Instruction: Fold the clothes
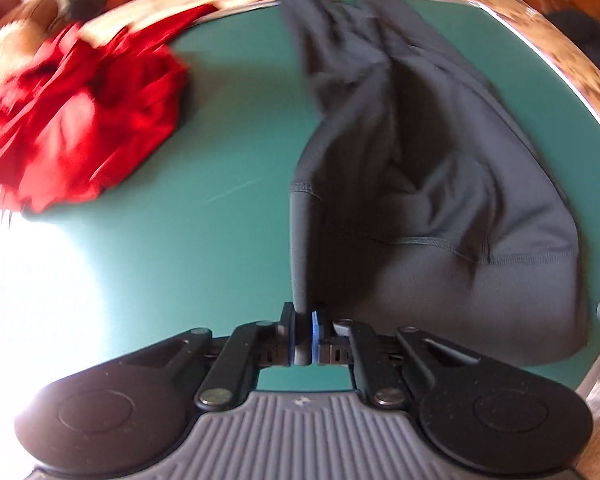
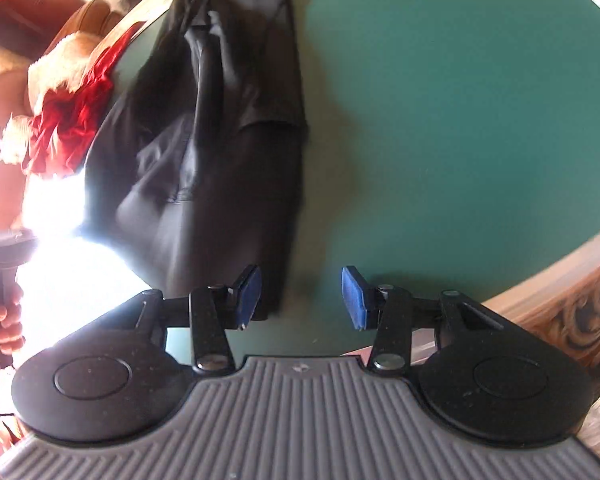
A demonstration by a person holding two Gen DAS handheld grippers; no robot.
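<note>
Two claws over green table point(image 1: 228, 128), left claw point(image 1: 303, 334) clamped on grey garment point(image 1: 440, 200), right claw point(image 2: 302, 300) apart.

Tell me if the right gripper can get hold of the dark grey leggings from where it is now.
Probably yes. The right gripper is open, and the dark grey leggings lie on the green table just ahead, their edge by its left finger. Nothing stands between; the left gripper already pinches another part.
</note>
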